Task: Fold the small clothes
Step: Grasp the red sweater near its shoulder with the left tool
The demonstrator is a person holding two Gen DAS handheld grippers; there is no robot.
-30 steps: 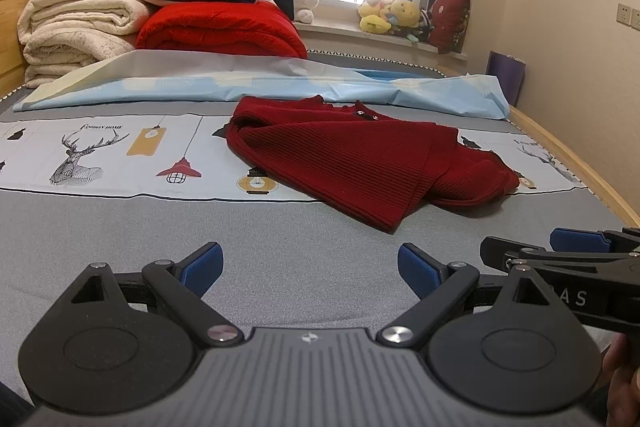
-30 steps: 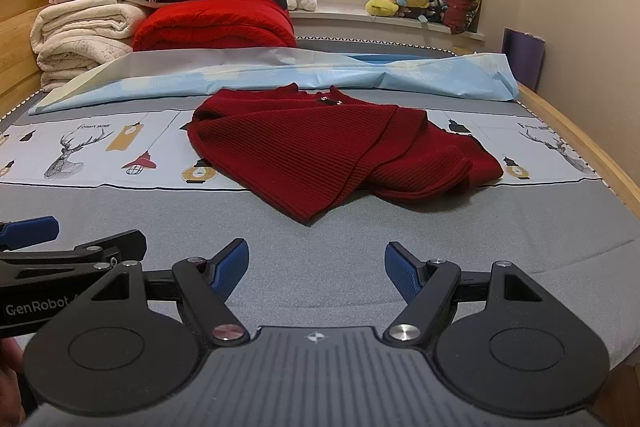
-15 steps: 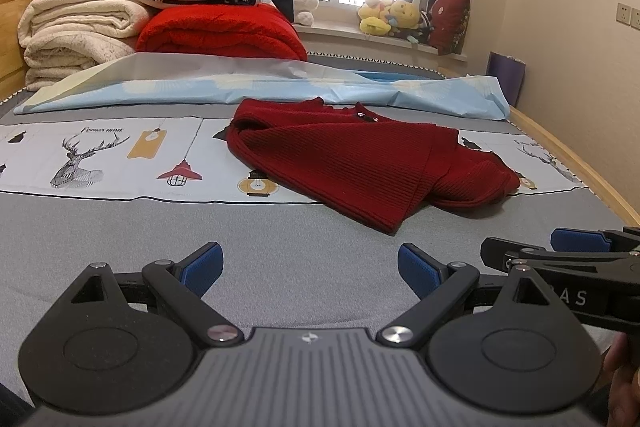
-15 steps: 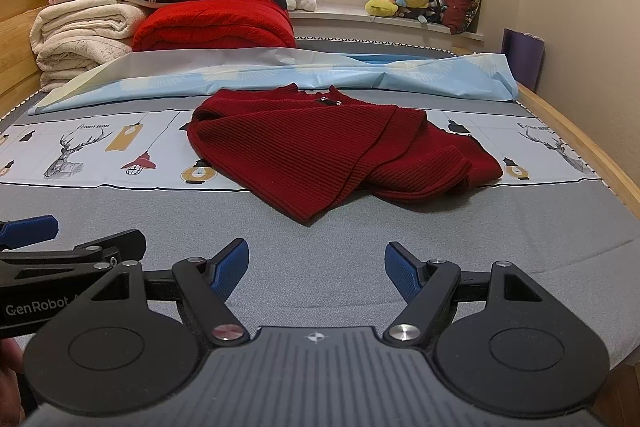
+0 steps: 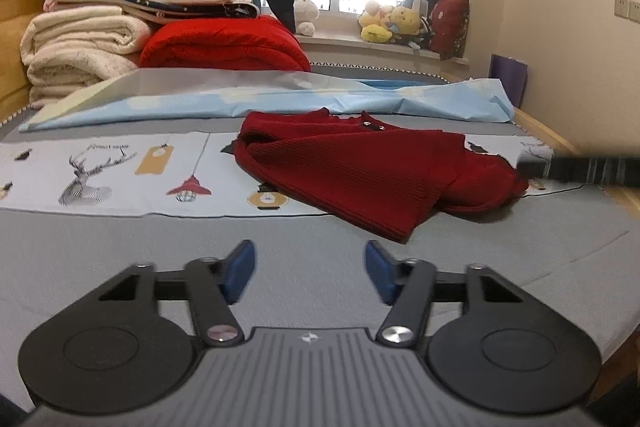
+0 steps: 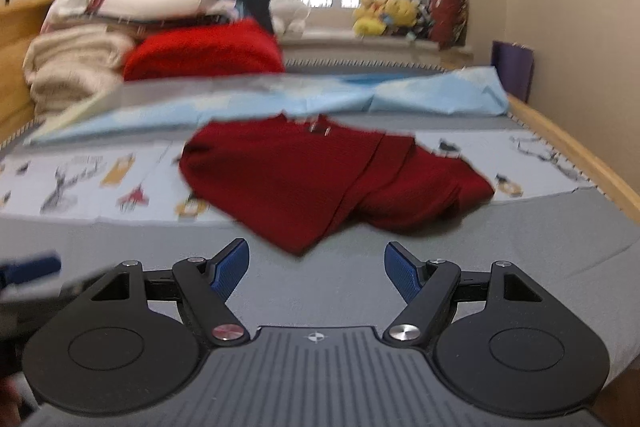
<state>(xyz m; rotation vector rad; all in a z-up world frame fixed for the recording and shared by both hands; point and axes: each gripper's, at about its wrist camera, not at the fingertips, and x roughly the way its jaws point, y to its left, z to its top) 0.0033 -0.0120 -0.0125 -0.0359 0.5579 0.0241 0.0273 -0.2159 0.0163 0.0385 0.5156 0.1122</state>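
Left gripper (image 5: pixel 306 273) jaws closing; sweater (image 5: pixel 360 167) lies crosswise.

No word, brand or number reads clearly. The printed sheet (image 5: pixel 120 183) on the bed carries a short line of lettering above the deer drawing (image 5: pixel 82 179), perhaps two words, too small and soft to make out. In the right wrist view it is blurred.
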